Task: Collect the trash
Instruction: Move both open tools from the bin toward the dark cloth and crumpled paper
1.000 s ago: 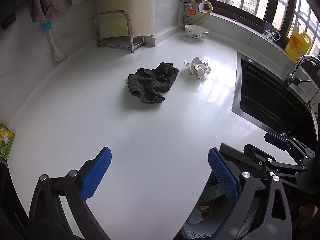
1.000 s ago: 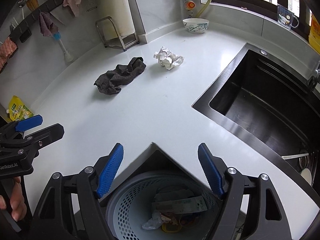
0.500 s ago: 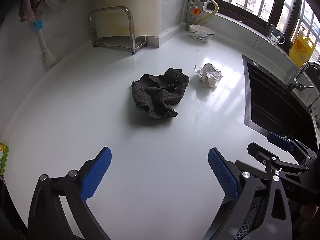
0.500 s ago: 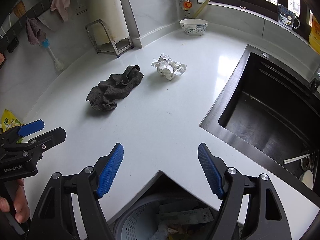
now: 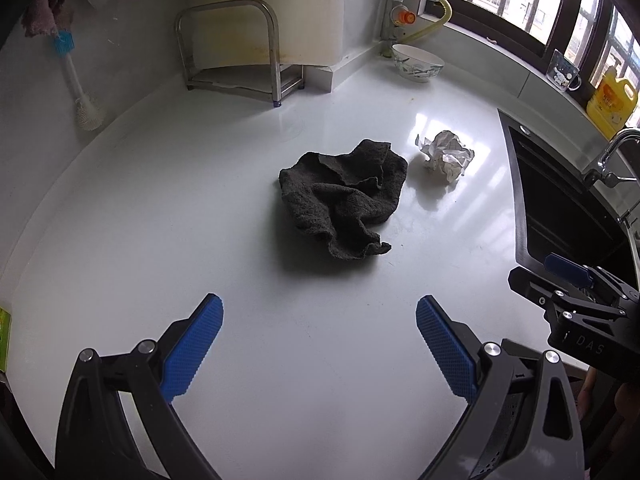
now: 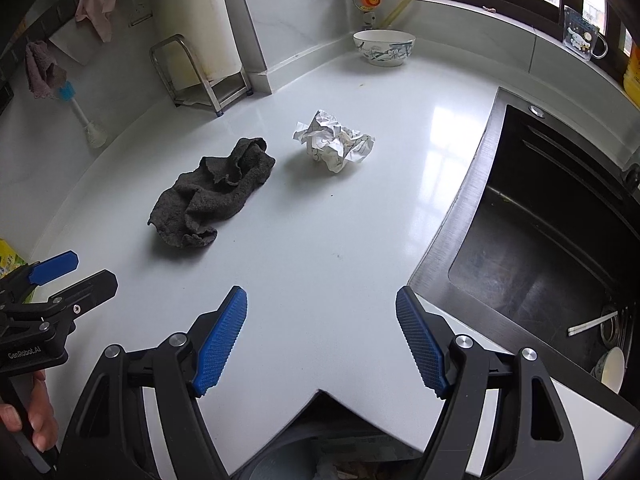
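Observation:
A crumpled ball of white paper (image 6: 335, 145) (image 5: 446, 154) lies on the white counter (image 6: 320, 248) (image 5: 280, 320), just right of a dark grey rag (image 6: 212, 196) (image 5: 344, 196). My right gripper (image 6: 321, 336) is open above the counter's near corner, well short of the paper, nothing between its blue pads. My left gripper (image 5: 318, 338) is open too, over bare counter in front of the rag. Each gripper shows at the edge of the other's view. A sliver of the waste basket (image 6: 320, 464) shows below the counter corner.
A black sink (image 6: 560, 240) (image 5: 560, 200) is set into the counter on the right, with chopsticks and a bowl in it. At the back stand a patterned bowl (image 6: 384, 46), a steel rack (image 5: 236, 52), a brush (image 5: 80, 88) and a yellow bottle (image 5: 612, 100).
Both grippers have moved forward over the counter toward the rag and paper, which now look larger. The waste basket has slid almost out of view. Both grippers' jaws stayed open.

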The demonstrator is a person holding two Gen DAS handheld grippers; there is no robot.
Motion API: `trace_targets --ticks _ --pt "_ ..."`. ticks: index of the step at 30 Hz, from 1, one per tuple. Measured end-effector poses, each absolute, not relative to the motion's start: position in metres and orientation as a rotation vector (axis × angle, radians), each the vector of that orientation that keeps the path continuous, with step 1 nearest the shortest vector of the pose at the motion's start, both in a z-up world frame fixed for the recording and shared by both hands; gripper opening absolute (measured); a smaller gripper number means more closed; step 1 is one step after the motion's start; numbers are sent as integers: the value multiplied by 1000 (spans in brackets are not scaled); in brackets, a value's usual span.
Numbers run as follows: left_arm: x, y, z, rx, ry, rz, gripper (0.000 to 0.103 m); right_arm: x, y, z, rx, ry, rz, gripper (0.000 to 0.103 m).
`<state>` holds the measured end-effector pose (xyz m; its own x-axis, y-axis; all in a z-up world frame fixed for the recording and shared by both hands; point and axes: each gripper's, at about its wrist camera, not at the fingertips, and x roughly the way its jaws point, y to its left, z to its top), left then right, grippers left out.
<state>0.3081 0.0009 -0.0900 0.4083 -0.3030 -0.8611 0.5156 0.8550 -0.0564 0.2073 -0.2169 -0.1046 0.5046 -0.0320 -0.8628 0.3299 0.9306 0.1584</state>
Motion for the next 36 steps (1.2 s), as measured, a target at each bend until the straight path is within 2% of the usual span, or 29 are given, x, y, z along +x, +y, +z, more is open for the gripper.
trace_targets --ticks 15,26,36 --pt "348 -19 -109 193 1017 -543 95 253 -250 -120 353 1000 -274 74" --pt "369 -54 -112 230 968 -579 95 295 -263 -103 322 910 -260 74" --pt "376 -50 -117 216 973 -562 95 333 -258 -104 245 904 -240 74"
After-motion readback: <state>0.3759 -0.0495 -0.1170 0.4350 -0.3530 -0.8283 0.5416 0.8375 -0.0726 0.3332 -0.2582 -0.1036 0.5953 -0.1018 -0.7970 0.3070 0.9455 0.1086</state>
